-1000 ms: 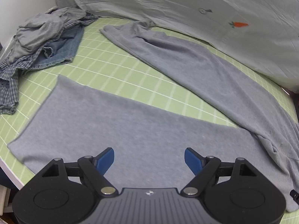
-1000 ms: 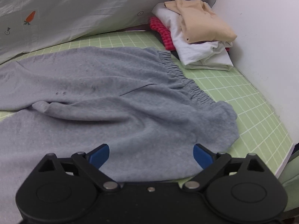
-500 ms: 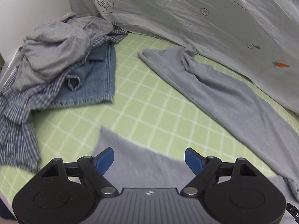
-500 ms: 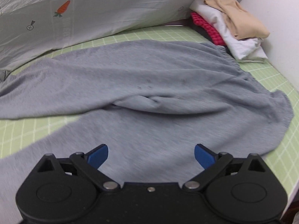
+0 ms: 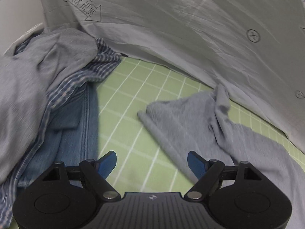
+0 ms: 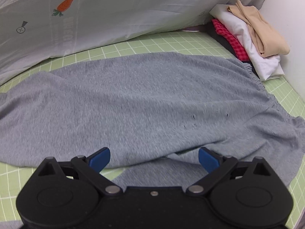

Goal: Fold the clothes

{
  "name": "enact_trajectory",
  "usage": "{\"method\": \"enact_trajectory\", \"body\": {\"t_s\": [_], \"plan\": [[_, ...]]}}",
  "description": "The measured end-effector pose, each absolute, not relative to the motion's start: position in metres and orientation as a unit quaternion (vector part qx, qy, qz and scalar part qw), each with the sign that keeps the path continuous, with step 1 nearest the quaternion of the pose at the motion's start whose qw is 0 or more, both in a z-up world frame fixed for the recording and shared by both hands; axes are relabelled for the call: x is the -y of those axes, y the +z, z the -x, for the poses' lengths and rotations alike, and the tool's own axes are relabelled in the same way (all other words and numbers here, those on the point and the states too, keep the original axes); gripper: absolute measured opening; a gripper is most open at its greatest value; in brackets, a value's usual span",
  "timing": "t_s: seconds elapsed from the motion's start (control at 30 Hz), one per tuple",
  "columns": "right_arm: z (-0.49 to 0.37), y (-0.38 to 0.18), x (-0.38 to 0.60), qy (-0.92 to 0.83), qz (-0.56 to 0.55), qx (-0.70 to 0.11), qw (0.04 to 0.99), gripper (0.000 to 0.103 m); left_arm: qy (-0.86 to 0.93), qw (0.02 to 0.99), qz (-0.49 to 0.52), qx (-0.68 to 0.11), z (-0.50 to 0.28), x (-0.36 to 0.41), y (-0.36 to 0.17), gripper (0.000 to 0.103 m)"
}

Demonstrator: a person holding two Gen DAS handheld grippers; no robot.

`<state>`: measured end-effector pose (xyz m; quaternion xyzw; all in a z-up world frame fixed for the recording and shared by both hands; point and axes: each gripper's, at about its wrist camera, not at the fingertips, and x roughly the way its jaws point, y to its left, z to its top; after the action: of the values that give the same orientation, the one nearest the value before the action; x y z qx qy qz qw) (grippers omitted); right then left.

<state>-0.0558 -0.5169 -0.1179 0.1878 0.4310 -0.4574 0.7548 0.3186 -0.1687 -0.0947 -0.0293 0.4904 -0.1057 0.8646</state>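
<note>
Over a green gridded cutting mat [image 5: 133,103], the left claw [image 5: 152,163] is hovering with its blue fingers spread apart and empty, beside the hem of one leg of the grey sweatpants [image 5: 183,122]. To its left, unfolded clothes [image 5: 43,80] are lying heaped. The right claw [image 6: 154,159], also spread wide, is hanging above the sweatpants' seat, near a folded stack [image 6: 251,38].

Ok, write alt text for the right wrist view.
Grey sweatpants lie spread across a green grid mat, with the open right tool above their near edge, holding nothing. A stack of folded clothes sits at the far right corner, and a white sheet printed with carrots rises behind.
</note>
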Motion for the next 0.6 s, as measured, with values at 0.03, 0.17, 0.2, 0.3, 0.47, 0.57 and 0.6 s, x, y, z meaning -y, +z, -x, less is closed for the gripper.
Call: {"method": "enact_trajectory", "body": {"t_s": [0.03, 0.17, 0.2, 0.3, 0.47, 0.57, 0.6], "plan": [[0.052, -0.118, 0.517, -0.456, -0.18, -0.433, 0.756, 0.1, -0.105, 0.865, 0.029, -0.49, -0.33, 0.174, -0.099, 0.081], [0.033, -0.121, 0.515, -0.45, -0.143, -0.448, 0.759, 0.1, -0.097, 0.865, 0.03, -0.492, -0.354, 0.187, -0.113, 0.075], [0.028, -0.122, 0.514, -0.448, -0.133, -0.453, 0.759, 0.1, -0.093, 0.865, 0.028, -0.493, -0.357, 0.188, -0.116, 0.068], [0.017, -0.121, 0.511, -0.435, -0.119, -0.455, 0.768, 0.1, -0.084, 0.863, 0.026, -0.497, -0.364, 0.188, -0.125, 0.025], [0.007, -0.119, 0.501, -0.418, -0.081, -0.459, 0.78, 0.1, -0.081, 0.87, 0.055, -0.483, -0.358, 0.172, -0.123, 0.003], [0.009, -0.113, 0.497, -0.418, -0.078, -0.452, 0.784, 0.1, -0.063, 0.889, 0.055, -0.451, -0.338, 0.156, -0.103, 0.002], [0.011, -0.111, 0.496, -0.418, -0.081, -0.449, 0.786, 0.1, -0.054, 0.892, 0.054, -0.445, -0.328, 0.15, -0.097, 0.003]]}}
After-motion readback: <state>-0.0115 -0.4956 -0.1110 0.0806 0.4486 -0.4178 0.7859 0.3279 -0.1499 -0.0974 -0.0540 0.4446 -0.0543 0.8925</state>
